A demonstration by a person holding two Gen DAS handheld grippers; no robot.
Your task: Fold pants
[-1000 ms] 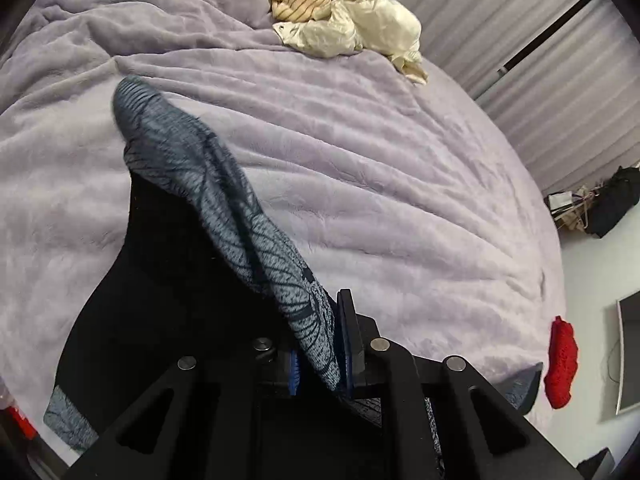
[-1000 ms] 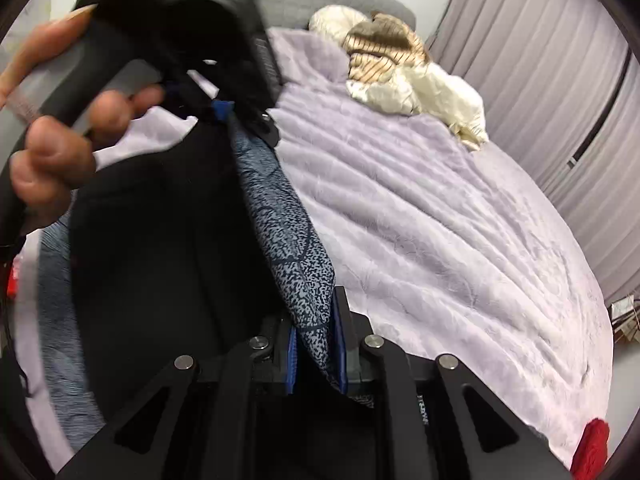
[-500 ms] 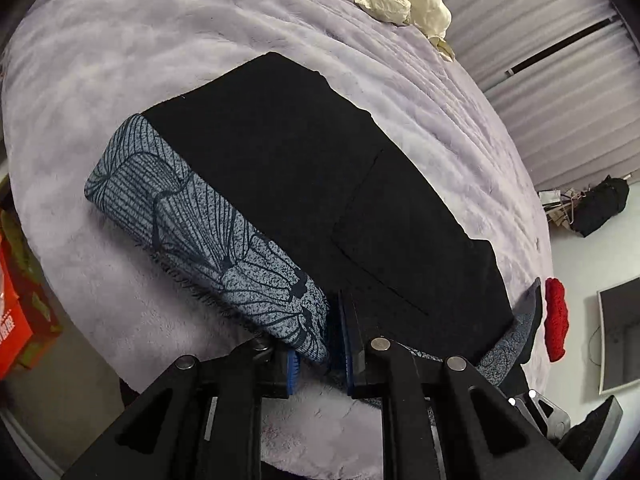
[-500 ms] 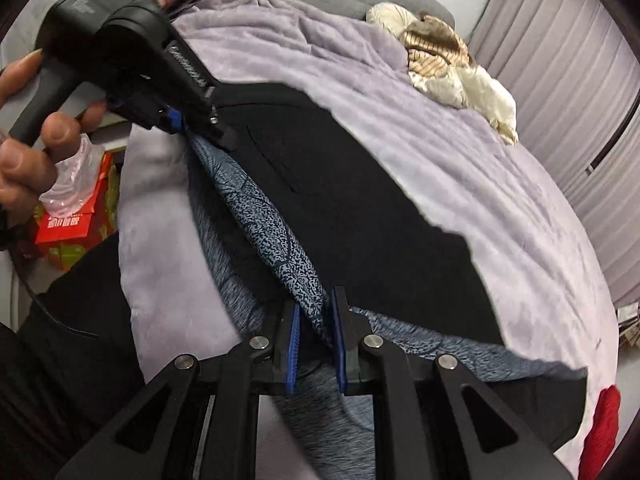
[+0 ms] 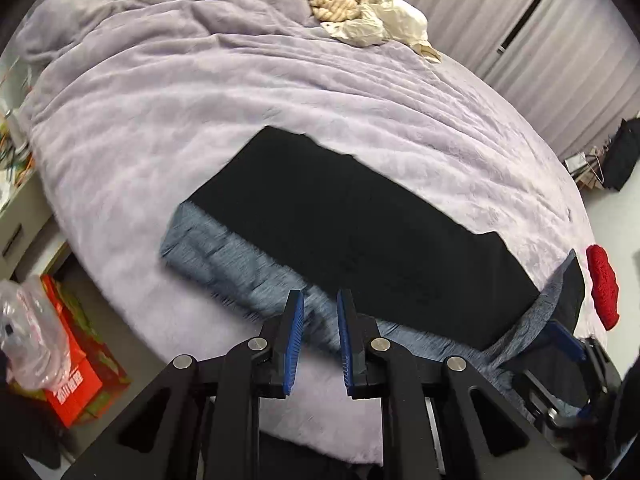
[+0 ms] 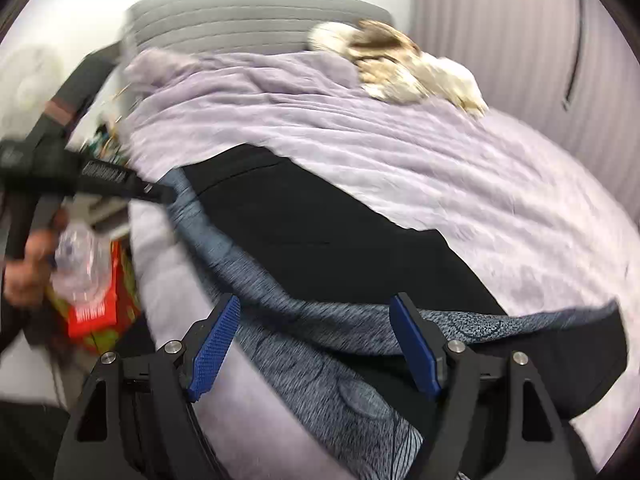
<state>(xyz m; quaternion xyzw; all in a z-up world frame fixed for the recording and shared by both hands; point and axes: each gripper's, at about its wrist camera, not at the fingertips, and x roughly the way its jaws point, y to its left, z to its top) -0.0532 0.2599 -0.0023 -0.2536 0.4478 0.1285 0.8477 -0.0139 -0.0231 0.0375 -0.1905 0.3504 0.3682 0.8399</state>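
Black pants [image 5: 360,220] with a blue-grey patterned band lie folded flat on the lilac blanket [image 5: 200,80], near the bed's front edge. My left gripper [image 5: 320,340] is shut on the patterned band [image 5: 240,264] at its near edge. In the right wrist view that gripper [image 6: 120,184] pinches the band's left end, with a hand behind it. My right gripper [image 6: 316,344] has its jaws opening wide. The patterned fabric [image 6: 320,320] lies loose between and under the blue pads [image 6: 416,344], untouched by them. The right gripper [image 5: 560,340] also shows at the band's right end.
A heap of cream and striped clothes [image 5: 360,12] sits at the far side of the bed. A red knitted item [image 5: 602,284] lies at the right edge. On the floor to the left are a red box [image 5: 68,380] and a plastic bag [image 5: 28,328]. Curtains [image 5: 560,40] hang behind.
The pants came down from hanging to lying flat on the blanket. The right gripper's jaws spread and let go of the patterned band. The left gripper stays pinched on it.
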